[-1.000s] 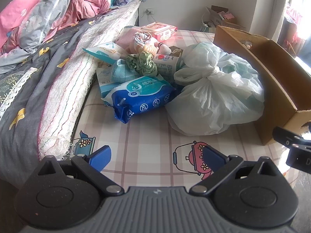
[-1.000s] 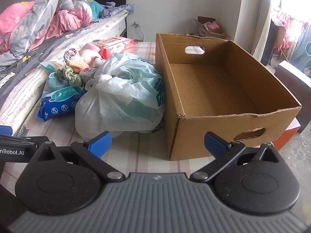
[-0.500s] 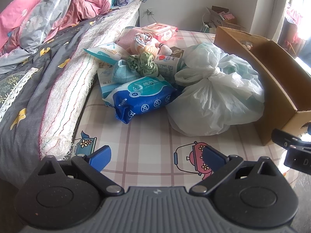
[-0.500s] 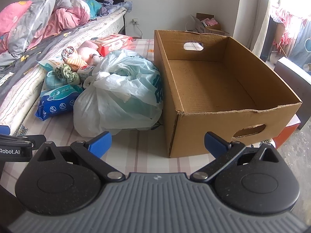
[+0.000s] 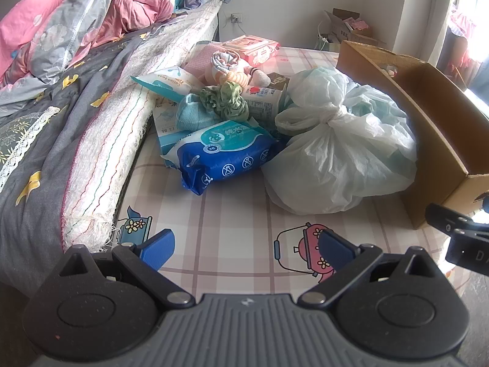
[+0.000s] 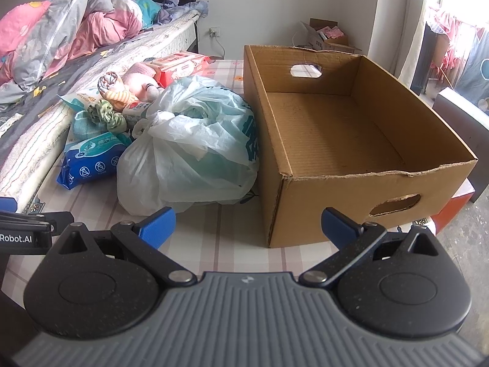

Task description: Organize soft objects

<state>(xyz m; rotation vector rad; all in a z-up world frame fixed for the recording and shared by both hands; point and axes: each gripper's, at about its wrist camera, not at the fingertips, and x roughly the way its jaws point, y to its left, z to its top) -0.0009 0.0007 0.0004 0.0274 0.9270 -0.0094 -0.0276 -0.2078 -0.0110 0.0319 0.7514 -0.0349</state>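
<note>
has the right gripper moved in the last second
Yes. In the right wrist view the box sits slightly lower and larger, so the right gripper eased forward, open.

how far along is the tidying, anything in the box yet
Done: nothing. The cardboard box is bare inside. In hand: nothing; the left tool and right tool are both open and short of the pile. Left: everything, including the tied plastic bag, blue wipes pack, green scrunchie and the soft items heaped behind them.

Brown cardboard box (image 6: 351,140), whitish-green plastic bag (image 6: 189,153), blue wipes pack (image 5: 226,159), green scrunchie (image 5: 226,101), pink checked sheet (image 5: 232,214) with cartoon prints, grey flowered quilt (image 5: 36,116).
</note>
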